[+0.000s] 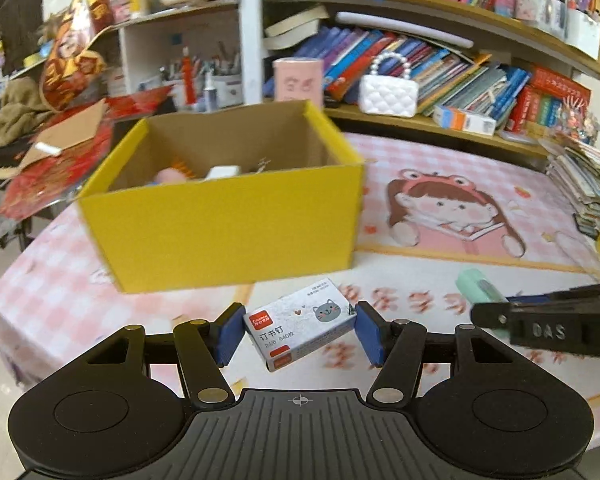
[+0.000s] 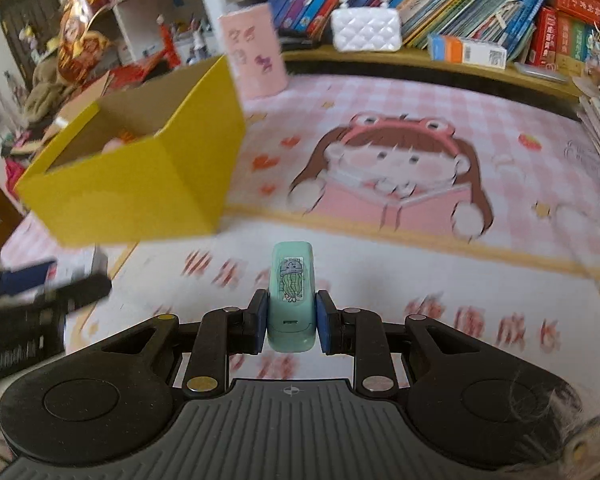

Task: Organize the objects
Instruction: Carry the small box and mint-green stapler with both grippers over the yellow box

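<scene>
**Staples and stapler carried toward box**

Blue pads [image 1: 231,330] of the left gripper [image 1: 298,330] are pressed on a staple box [image 1: 300,322], which is held skewed between them. The right gripper [image 2: 291,322] is clamped narrowly on a mint stapler [image 2: 291,300], held upright with its sticker facing up. Both items are raised clear of the pink mat [image 2: 380,260]. Just beyond the left gripper a yellow box [image 1: 228,216] stands open, with a few small things already lying inside. The step in hand is judged to be transport to the box. Next, each gripper must be brought over the rim, one at a time so they are not crowded, and the fingers opened above the interior.
</scene>
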